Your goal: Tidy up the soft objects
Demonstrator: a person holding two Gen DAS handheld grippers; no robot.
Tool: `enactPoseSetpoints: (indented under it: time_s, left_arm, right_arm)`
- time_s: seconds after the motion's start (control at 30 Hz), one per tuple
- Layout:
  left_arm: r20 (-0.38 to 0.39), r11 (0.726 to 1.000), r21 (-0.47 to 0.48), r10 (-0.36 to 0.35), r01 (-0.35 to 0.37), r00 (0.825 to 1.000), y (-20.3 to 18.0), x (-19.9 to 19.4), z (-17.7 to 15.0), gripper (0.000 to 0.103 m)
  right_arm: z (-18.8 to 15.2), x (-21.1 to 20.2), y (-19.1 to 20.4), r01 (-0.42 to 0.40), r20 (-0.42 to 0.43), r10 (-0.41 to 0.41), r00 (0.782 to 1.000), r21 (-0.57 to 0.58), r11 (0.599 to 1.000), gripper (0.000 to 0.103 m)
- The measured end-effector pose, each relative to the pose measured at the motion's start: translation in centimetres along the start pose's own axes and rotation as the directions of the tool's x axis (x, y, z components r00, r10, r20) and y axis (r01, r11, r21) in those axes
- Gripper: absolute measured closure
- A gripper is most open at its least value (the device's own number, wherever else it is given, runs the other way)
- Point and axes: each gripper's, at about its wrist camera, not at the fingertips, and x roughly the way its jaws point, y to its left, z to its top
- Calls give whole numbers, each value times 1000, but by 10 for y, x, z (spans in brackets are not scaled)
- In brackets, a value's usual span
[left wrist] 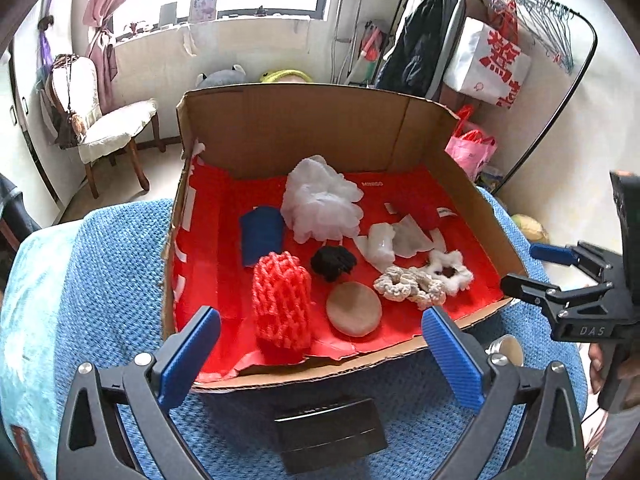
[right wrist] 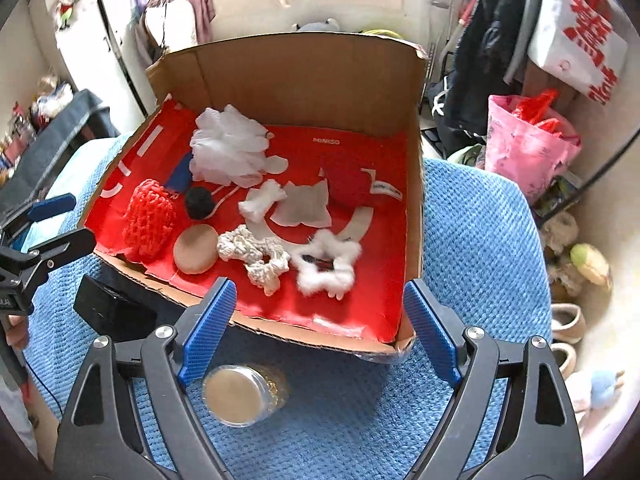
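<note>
A cardboard box (left wrist: 280, 120) (right wrist: 304, 68) lined in red sits on a blue knit cloth. Inside lie a white mesh puff (left wrist: 320, 200) (right wrist: 228, 148), a red net sleeve (left wrist: 282, 300) (right wrist: 150, 216), a blue cloth (left wrist: 262, 234), a black pom (left wrist: 333, 262) (right wrist: 199, 202), a tan round sponge (left wrist: 353, 309) (right wrist: 195, 248), a beige knit scrunchie (left wrist: 410, 286) (right wrist: 256, 254), a white fluffy scrunchie (left wrist: 450, 272) (right wrist: 326, 266) and white cloth scraps (left wrist: 394, 240) (right wrist: 292, 202). My left gripper (left wrist: 320, 356) hangs open and empty at the box's near edge. My right gripper (right wrist: 316, 328) is open and empty over the near wall.
A black case (left wrist: 330, 432) (right wrist: 112, 312) and a clear lidded jar (right wrist: 240, 394) rest on the blue cloth (left wrist: 100, 300) (right wrist: 480, 260) in front of the box. A chair (left wrist: 108, 128), a clothes rack (left wrist: 520, 20) and a pink bag (right wrist: 528, 148) stand beyond.
</note>
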Motion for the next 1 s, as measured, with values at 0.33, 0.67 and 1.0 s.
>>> enactPoseSetpoints:
  time_s: [0.33,0.67,1.0]
  left_arm:
    - [53,1000,-27,3,-1,999,-7,19,-22,0]
    - [89,999,-23,43,-42,995,-9,32,-33,0]
    - [60,999,-21,40,-39,997,-10,40,-39,0]
  right_arm:
    - [-21,24,4,-22,51,20,998,40,999,17]
    - [-37,32,18,-2,115,-3,993,44,999,17]
    - [-35,37,17,8,101,-12,995,44,999,17]
